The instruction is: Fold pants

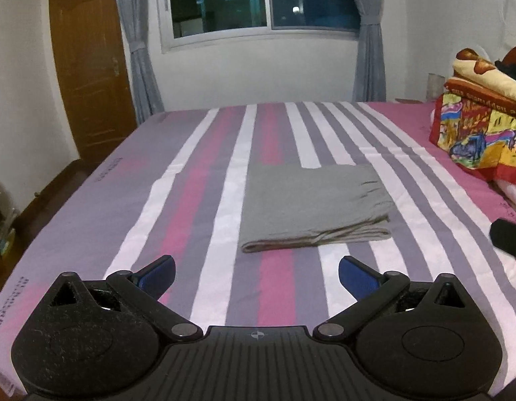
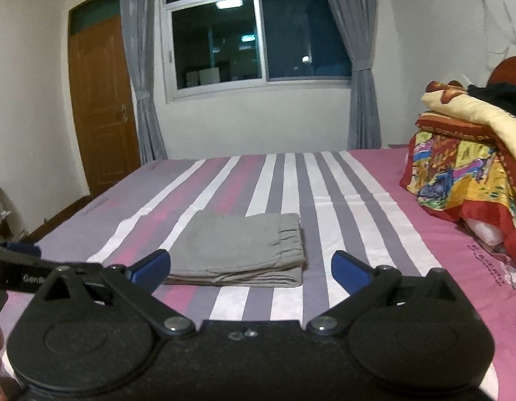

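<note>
Bedroom scene: bed [image 1: 91,220] with a pink, grey and white striped sheet, dark window [image 1: 258,0] with grey curtains [image 1: 137,50] on the far wall, wooden door [image 1: 87,67] at left. Grey pants [image 1: 311,204] lie folded into a compact rectangle near mid-bed, layered edges facing the cameras, elastic waistband on the right side.

Left gripper [image 1: 256,272]: jaws spread wide, nothing between them, hanging above the sheet. Pants sit ahead of the jaws and slightly right of centre, clear of both fingers.

Right gripper [image 2: 251,267]: jaws also spread wide, holding nothing. In this view the pants [image 2: 238,247] lie ahead, framed between the two blue fingertips [image 2: 151,265], a bit left of centre; no contact visible.

Stack of colourful folded bedding [image 2: 458,173] sits at the right edge of the bed, well apart from the pants.
</note>
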A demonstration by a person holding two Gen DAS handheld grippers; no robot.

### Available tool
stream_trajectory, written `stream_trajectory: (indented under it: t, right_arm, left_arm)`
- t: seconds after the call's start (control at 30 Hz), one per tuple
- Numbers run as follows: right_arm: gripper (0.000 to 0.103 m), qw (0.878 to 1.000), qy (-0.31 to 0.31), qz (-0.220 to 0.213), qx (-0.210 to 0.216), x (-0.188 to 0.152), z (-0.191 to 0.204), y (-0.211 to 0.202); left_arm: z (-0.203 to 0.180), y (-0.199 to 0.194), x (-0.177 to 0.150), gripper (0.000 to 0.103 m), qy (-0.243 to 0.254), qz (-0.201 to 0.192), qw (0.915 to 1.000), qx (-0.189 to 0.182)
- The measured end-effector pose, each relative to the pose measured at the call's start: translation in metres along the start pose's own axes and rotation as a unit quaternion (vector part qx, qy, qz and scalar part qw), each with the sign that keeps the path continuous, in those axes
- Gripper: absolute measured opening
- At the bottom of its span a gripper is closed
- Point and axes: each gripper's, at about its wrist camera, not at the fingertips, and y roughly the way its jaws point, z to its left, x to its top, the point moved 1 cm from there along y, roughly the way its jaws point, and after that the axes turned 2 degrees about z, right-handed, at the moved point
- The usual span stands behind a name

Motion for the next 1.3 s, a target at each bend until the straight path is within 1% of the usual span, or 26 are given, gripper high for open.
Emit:
stream_trajectory:
  t: [0.13, 0.23, 0.4, 0.57, 0.73, 1.3]
  right_arm:
    - [0.103, 1.0, 0.02, -0.012, -0.014, -0.005, -0.005, -0.01]
    - [0.103, 0.999, 0.021, -0.014, -0.026, -0.008, -0.006, -0.013]
    - [0.103, 0.999, 0.02, -0.027, -0.032, -0.006, -0.007, -0.023]
    - [0.103, 0.999, 0.023, -0.032, -0.037, -0.009, -0.008, -0.027]
    - [0.103, 0.999, 0.027, -0.027, -0.036, -0.012, -0.006, -0.027]
    - [0.103, 0.999, 0.029, -0.015, -0.028, -0.012, -0.01, -0.016]
  left_arm:
    - [-0.001, -0.015, -0.009, 0.103, -0.004, -0.008, 0.9999, 0.013]
    - [-0.002, -0.027, -0.011, 0.103, -0.012, -0.007, 0.9999, 0.006]
    - [-0.003, -0.039, -0.012, 0.103, -0.018, -0.024, 0.9995, 0.003]
    - [-0.005, -0.042, -0.014, 0.103, -0.017, -0.021, 0.9996, -0.003]
    - [-0.003, -0.041, -0.013, 0.103, -0.022, -0.015, 0.9996, -0.007]
    - [-0.009, -0.028, -0.017, 0.103, -0.017, 0.009, 0.9998, -0.012]
